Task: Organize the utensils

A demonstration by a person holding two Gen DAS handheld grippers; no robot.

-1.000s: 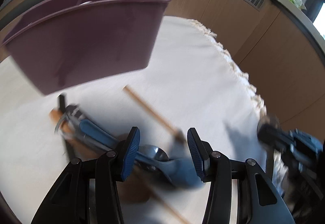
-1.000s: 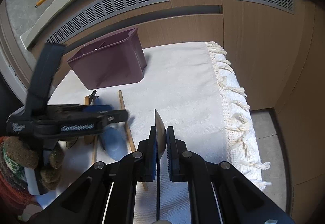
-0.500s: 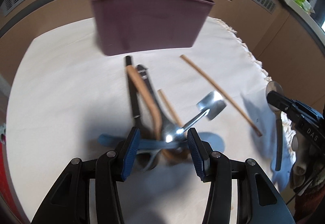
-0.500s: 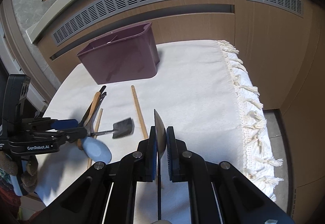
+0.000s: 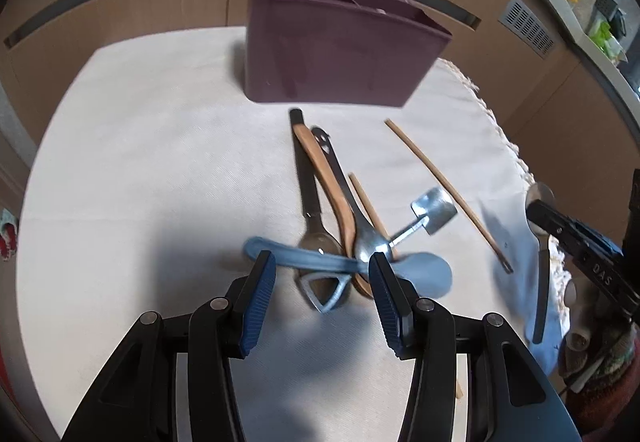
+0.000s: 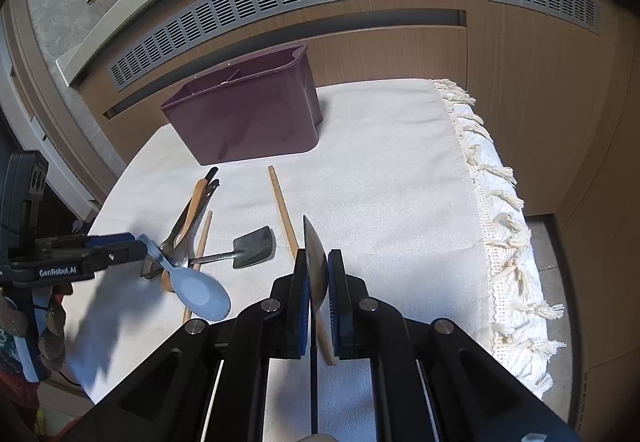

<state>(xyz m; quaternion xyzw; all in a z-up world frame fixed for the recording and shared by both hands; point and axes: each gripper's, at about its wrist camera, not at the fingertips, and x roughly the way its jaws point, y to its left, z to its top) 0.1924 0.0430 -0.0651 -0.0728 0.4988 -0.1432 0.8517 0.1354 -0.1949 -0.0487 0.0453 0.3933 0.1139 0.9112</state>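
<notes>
The blue spoon [image 5: 348, 266] lies crosswise between the pads of the left claw [image 5: 322, 284], handle toward the left pad, bowl out past the right one. The jaws stand wide, the pads do not press it, and whether the claw hangs right at it or above it I cannot tell. It looks like plastic or silicone: light, perhaps a little bendy, unlikely to break, and best taken on the flat handle close to the bowl so it does not swing. It lies over the bowls of a pile just ahead of the claw: a black-handled spoon [image 5: 306, 177], a wooden spoon [image 5: 326, 177], a steel spoon [image 5: 370, 246] and a small metal spatula [image 5: 434, 209], all hard, smooth and liable to slide or clink if dragged. A chopstick [image 5: 444, 187] lies ahead and to the right, apart from the pile. The purple caddy [image 5: 336, 57], divided inside, stands further ahead on the white cloth [image 5: 160, 161]. The right claw [image 6: 318, 276] is clenched on a metal spoon [image 6: 316, 258], held edge-on by the bowl, thin and slick, handle running back under the claw; the caddy is ahead of it and to the left.
</notes>
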